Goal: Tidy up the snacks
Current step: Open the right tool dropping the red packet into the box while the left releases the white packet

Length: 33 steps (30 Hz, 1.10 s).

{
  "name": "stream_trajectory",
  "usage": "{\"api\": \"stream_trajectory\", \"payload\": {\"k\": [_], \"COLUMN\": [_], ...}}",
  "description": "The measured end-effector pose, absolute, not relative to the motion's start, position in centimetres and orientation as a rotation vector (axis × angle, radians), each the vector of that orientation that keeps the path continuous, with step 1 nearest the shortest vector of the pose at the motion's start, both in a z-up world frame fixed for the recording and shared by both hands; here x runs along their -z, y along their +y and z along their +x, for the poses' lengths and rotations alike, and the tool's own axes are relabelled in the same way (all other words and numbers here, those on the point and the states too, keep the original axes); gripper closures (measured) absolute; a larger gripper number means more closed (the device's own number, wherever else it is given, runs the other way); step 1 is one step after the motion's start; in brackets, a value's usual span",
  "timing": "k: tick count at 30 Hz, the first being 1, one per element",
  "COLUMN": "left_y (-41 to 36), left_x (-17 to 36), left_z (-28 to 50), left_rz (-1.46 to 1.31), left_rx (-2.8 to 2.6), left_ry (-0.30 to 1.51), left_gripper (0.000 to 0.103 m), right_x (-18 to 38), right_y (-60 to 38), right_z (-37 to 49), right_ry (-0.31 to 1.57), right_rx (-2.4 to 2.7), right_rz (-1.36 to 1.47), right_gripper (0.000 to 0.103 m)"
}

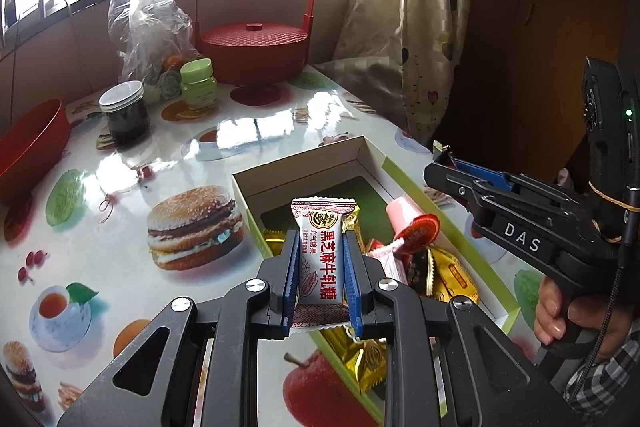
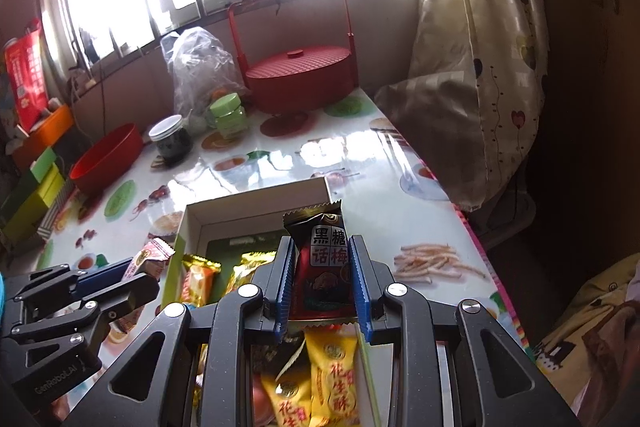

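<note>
The left gripper (image 1: 320,267) clamps a white, red-lettered candy packet (image 1: 320,255); the right gripper (image 2: 322,283) pinches a dark plum-candy wrapper (image 2: 322,259). Both hang above the open cardboard box (image 1: 304,163) on the table (image 1: 120,227). Best keep both grips firm until each snack's spot is chosen.

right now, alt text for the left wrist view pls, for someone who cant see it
The left gripper is shut on a white sesame nougat candy above an open cardboard box holding wrapped sweets. The right gripper reaches in from the right, over a glossy food-print tablecloth with a red lidded basket behind.
</note>
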<state>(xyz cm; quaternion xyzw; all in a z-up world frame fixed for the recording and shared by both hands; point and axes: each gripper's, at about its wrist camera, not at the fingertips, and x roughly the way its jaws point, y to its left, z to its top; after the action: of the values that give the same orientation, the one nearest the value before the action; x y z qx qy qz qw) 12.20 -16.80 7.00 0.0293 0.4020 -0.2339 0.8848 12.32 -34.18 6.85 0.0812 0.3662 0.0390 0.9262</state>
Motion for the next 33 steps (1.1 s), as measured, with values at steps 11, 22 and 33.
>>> {"api": "stream_trajectory", "payload": {"k": [11, 22, 33], "left_y": [-17.9, -18.6, -18.8], "left_x": [-5.2, -4.0, -3.6], "left_z": [14.7, 15.9, 16.5], "left_rz": [0.060, 0.070, 0.073], "left_rx": [0.475, 0.473, 0.469], "left_ry": [0.881, 0.911, 0.927], "left_gripper": [0.081, 0.081, 0.081], "right_x": [-5.2, -3.8, -3.3], "right_y": [-33.6, -32.8, -32.5], "right_z": [15.8, 17.7, 18.2], "right_ry": [0.804, 0.885, 0.913], "right_rx": [-0.162, -0.178, -0.171], "right_rz": [0.158, 0.114, 0.082], "right_gripper": [0.077, 0.077, 0.077]}}
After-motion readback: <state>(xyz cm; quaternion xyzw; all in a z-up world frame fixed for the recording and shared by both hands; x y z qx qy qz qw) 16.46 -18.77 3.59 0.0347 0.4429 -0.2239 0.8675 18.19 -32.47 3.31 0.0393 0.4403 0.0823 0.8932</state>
